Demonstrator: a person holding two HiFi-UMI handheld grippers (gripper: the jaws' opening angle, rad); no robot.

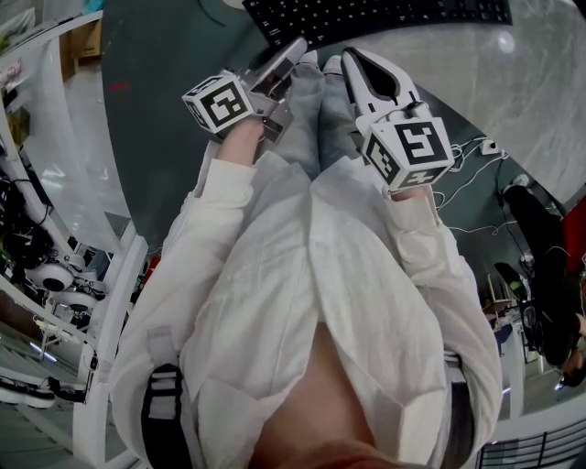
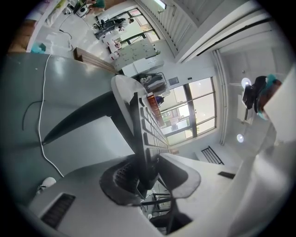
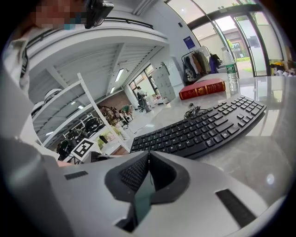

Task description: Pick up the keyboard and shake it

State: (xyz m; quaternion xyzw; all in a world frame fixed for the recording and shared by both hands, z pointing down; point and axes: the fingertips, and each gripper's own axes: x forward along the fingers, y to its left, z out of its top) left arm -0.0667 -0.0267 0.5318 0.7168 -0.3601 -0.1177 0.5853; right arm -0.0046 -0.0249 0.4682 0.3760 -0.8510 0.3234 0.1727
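In the head view the keyboard (image 1: 366,16) is cut off by the top edge, so only its near rows show; its long axis runs left to right across the grey desk (image 1: 513,82), keys up. The person's white sleeves and shirt fill the lower frame. The left gripper (image 1: 295,50) reaches up to the keyboard's near edge; the contact itself is hard to make out there. The left gripper view sees the keyboard (image 2: 148,125) almost edge-on, with its far end lost in window glare; its near edge sits between the fingers (image 2: 125,176), which are partly closed and appear to press on it from both sides. The right gripper (image 1: 351,57) sits just short of the keyboard; its fingers (image 3: 132,172) are closed together on nothing. In the right gripper view the keyboard (image 3: 203,127) lies flat, running from lower left to upper right, with a red book (image 3: 203,88) beyond it.
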